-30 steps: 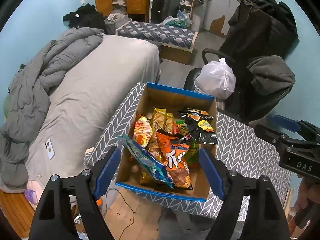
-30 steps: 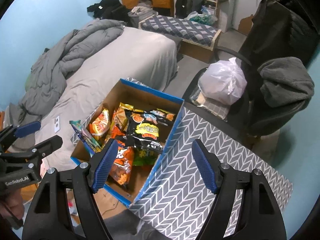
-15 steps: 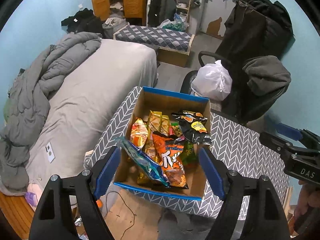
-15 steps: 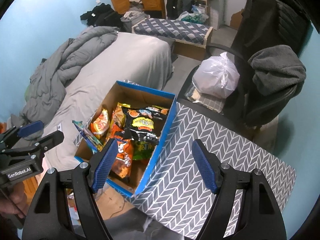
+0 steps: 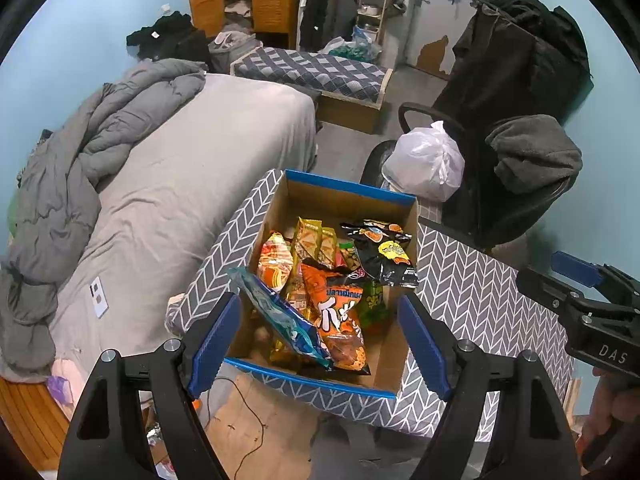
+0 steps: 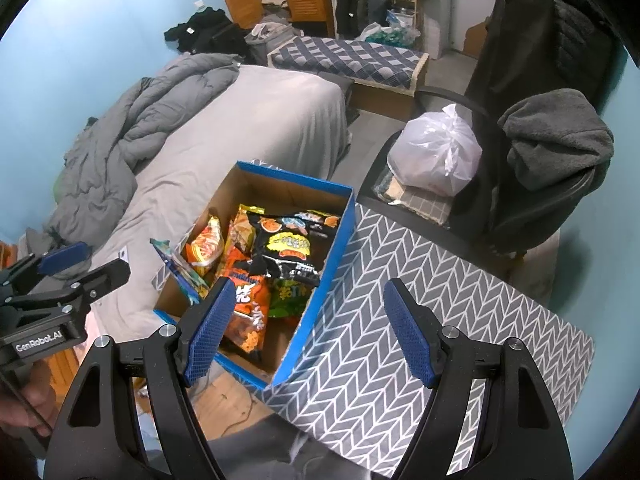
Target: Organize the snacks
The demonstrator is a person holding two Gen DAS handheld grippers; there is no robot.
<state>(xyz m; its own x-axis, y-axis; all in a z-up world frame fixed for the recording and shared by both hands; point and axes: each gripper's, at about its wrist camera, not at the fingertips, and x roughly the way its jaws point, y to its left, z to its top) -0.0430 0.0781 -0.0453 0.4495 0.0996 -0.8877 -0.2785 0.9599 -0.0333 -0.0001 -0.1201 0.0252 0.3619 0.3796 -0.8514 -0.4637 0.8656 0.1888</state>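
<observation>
Left gripper (image 5: 320, 344): nearest in the left wrist view; jaws spread wide, nothing between the blue pads (image 5: 214, 338); held above the near edge of the box.
Right gripper (image 6: 308, 334): nearest in the right wrist view; jaws spread wide, empty; held above the near right corner of the box and the bare table to its right. It also shows at the right edge of the left wrist view.
Hands: a hand (image 6: 28, 404) grips the left tool's handle at the left edge of the right wrist view; another hand shows partly at the lower right of the left wrist view.
Box (image 5: 352, 190): open cardboard box with blue rim, on the left part of the table, just beyond both grippers.
Snacks: all lie inside the box, apart from both sets of pads. Blue bag (image 5: 280, 320) leans at the near left; orange bag (image 5: 336, 316) beside it at the near middle; black bag (image 5: 380, 252) at the far right; yellow packets (image 5: 314, 238) at the far middle.
Table (image 6: 420, 320): grey cover with white herringbone; right part bare.
Bed (image 5: 192, 184): left of the table, grey sheet, rumpled grey duvet (image 5: 80, 168) at its far left.
Chair (image 6: 532, 184): beyond the table on the right; white plastic bag (image 6: 436, 152) on the seat, dark garments over the back.
Far end: low patterned bench (image 5: 312, 72), hanging clothes, wooden doors.
</observation>
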